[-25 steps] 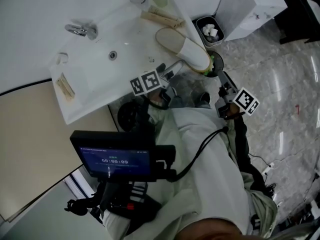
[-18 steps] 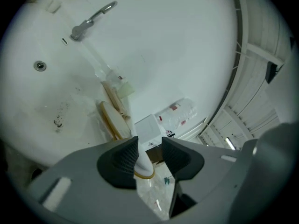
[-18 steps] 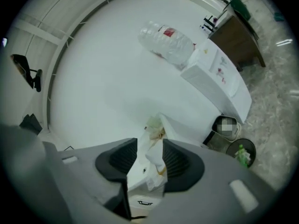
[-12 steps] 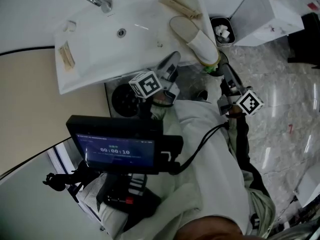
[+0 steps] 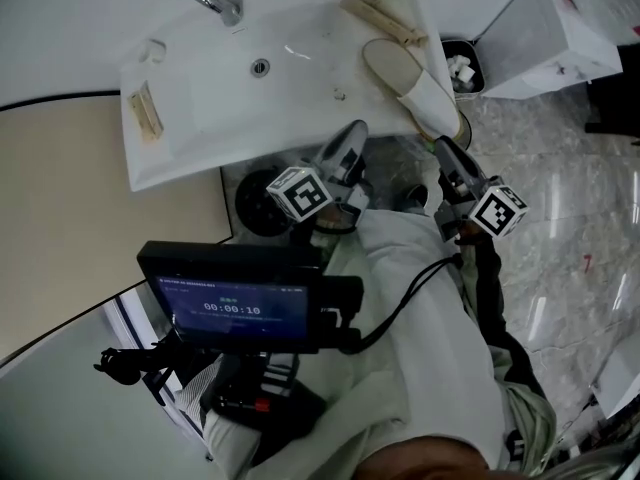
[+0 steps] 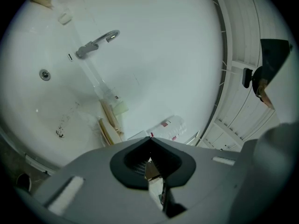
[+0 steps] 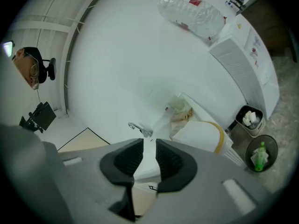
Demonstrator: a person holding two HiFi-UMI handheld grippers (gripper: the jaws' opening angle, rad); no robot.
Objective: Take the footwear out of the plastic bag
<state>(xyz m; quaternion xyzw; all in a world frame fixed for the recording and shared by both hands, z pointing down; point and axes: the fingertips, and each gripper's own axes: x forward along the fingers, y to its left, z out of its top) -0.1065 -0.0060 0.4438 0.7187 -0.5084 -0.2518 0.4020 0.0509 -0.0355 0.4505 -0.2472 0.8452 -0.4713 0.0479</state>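
A pale slipper (image 5: 405, 73) lies on the right end of the white washbasin counter (image 5: 300, 98); whether a bag wraps it I cannot tell. In the right gripper view the slipper (image 7: 202, 135) shows a yellowish rim. My left gripper (image 5: 348, 138) points up at the counter's front edge, below and left of the slipper, jaws shut on nothing (image 6: 150, 140). My right gripper (image 5: 446, 150) hangs just right of the counter edge, below the slipper. Its jaws (image 7: 148, 143) stand partly apart with nothing between them. A clear plastic pack with a red label (image 6: 170, 126) lies farther back.
A tap (image 5: 215, 1) and drain sit in the basin. Wooden packets (image 5: 380, 18) lie behind the slipper. A small bin with white paper (image 5: 460, 68) and a white cabinet (image 5: 550, 38) stand right of the counter. A screen rig (image 5: 240, 303) hangs on the person's chest.
The left gripper's jaws have come together. Both grippers stay below the counter edge, while the head view has swung so that the basin and slipper sit higher and further right.
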